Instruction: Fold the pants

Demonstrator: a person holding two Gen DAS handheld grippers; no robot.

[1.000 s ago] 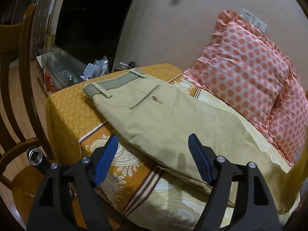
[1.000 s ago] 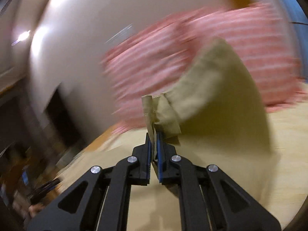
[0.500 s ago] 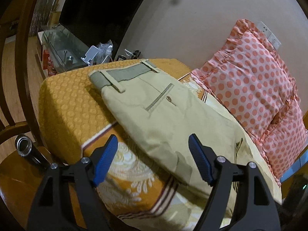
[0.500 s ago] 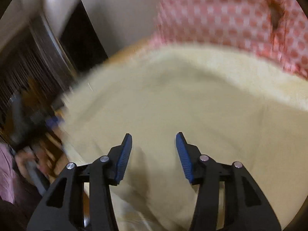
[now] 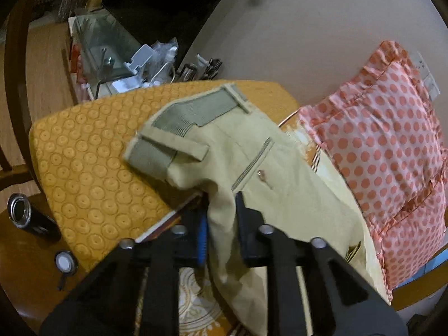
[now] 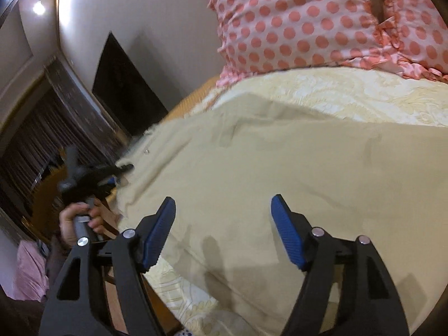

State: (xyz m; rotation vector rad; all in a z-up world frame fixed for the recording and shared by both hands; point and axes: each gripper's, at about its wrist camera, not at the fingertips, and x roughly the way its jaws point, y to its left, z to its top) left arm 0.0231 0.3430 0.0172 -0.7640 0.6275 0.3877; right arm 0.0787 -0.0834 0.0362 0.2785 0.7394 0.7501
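Beige pants [image 5: 280, 184] lie on the bed, waistband [image 5: 190, 114] toward the far corner, back pocket up. My left gripper [image 5: 221, 224] is shut on a bunched fold of the pants' near edge and lifts it a little. In the right wrist view the pants [image 6: 280, 168] spread flat across the bed. My right gripper [image 6: 222, 224] is open and empty just above the cloth. The left gripper [image 6: 117, 172] also shows there at the pants' left edge, held by a hand.
Two pink polka-dot pillows [image 5: 392, 151] lean on the wall behind the pants. An orange patterned bedsheet [image 5: 84, 173] covers the bed corner. A wooden chair [image 5: 16, 84] and a dark cylinder [image 5: 30, 218] stand at the left. A cluttered glass table [image 5: 106, 47] stands beyond.
My left gripper has moved in and closed on the pants' near edge. My right gripper let go of the pant hem about a second ago and now hovers open over the flat cloth.
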